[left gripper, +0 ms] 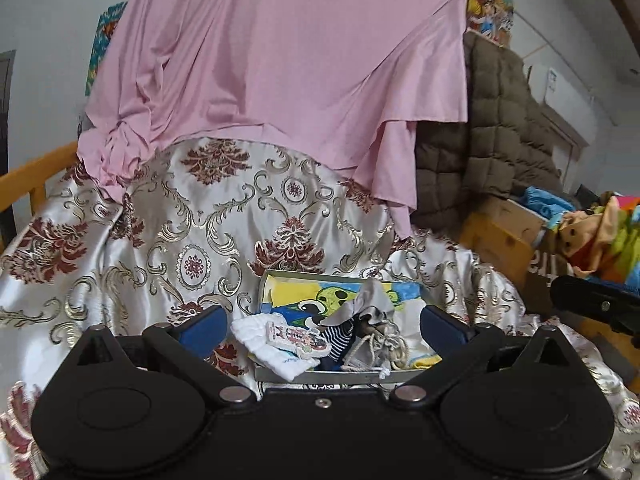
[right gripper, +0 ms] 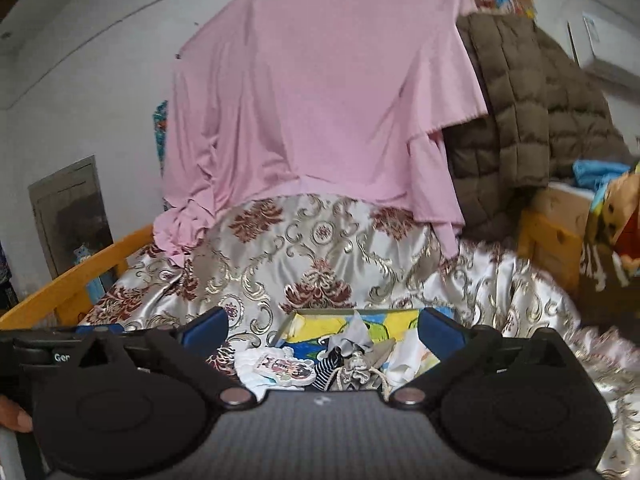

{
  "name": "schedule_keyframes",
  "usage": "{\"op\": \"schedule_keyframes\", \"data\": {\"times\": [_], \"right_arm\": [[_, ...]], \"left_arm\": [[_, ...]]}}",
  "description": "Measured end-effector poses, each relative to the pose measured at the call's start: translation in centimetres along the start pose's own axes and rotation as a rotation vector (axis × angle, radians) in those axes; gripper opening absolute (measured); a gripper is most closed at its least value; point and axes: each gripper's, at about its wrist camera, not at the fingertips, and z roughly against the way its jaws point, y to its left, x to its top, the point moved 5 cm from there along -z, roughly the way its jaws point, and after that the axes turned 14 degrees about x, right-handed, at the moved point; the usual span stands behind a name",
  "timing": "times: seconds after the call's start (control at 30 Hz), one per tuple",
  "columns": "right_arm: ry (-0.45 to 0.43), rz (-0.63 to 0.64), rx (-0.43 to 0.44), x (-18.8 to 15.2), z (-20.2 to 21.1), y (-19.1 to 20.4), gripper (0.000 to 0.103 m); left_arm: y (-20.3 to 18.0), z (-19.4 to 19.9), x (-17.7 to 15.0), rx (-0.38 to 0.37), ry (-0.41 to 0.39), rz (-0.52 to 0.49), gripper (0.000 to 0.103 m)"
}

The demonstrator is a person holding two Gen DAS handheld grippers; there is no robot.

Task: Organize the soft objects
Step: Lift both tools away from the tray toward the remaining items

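Note:
A shallow box (left gripper: 320, 376) with a cartoon-print lining lies on the patterned satin cover (left gripper: 160, 216). It holds a white cloth with a printed label (left gripper: 276, 340), a striped sock (left gripper: 336, 340), a grey cloth (left gripper: 368, 300) and a drawstring pouch (left gripper: 380, 348). My left gripper (left gripper: 322, 326) is open and empty, just short of the box, fingers either side. My right gripper (right gripper: 322, 328) is open and empty, above the same box (right gripper: 320, 312); the white cloth (right gripper: 272, 368), sock (right gripper: 328, 370) and pouch (right gripper: 356, 372) lie between its fingers.
A pink sheet (left gripper: 280, 60) hangs behind the cover. A brown quilted jacket (left gripper: 492, 128) hangs at right. A wooden rail (left gripper: 36, 176) runs at left. Cardboard boxes (left gripper: 516, 232) and colourful soft toys (left gripper: 600, 236) stand at right. The right gripper's body (left gripper: 600, 304) shows at the right edge.

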Motion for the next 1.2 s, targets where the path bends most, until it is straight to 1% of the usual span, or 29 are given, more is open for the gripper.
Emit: {"op": "schedule_keyframes", "data": {"times": [0.2, 0.4, 0.63, 0.87, 0.97, 1.1, 1.2], "right_arm": [[-0.025, 0.074, 0.017, -0.5, 3.1, 3.4, 0.103], [-0.029, 0.118, 0.026, -2.0, 5.3, 5.9, 0.103], [-0.029, 0.140, 0.030, -3.4, 7.4, 7.6, 0.103], [-0.031, 0.151, 0.037, -5.1, 8.9, 8.7, 0.103], [-0.025, 0.171, 0.043, -6.2, 9.2, 9.3, 0.103], [-0.002, 0.185, 0.060, -7.6, 9.2, 10.0, 0.103], [0.007, 0.195, 0.065, -8.6, 9.1, 10.3, 0.103]], "left_arm": [[1.2, 3.5, -1.3, -0.006, -0.015, -0.003, 0.102], [2.7, 6.3, -3.0, -0.006, -0.020, 0.025, 0.102], [3.5, 8.8, -5.2, -0.009, -0.023, 0.026, 0.102], [4.3, 10.5, -7.4, -0.005, -0.024, 0.027, 0.102], [4.5, 10.7, -8.5, -0.005, -0.026, 0.003, 0.102], [4.6, 10.7, -10.2, 0.003, -0.026, -0.065, 0.102], [4.7, 10.6, -11.3, 0.003, -0.019, -0.092, 0.102]]}}
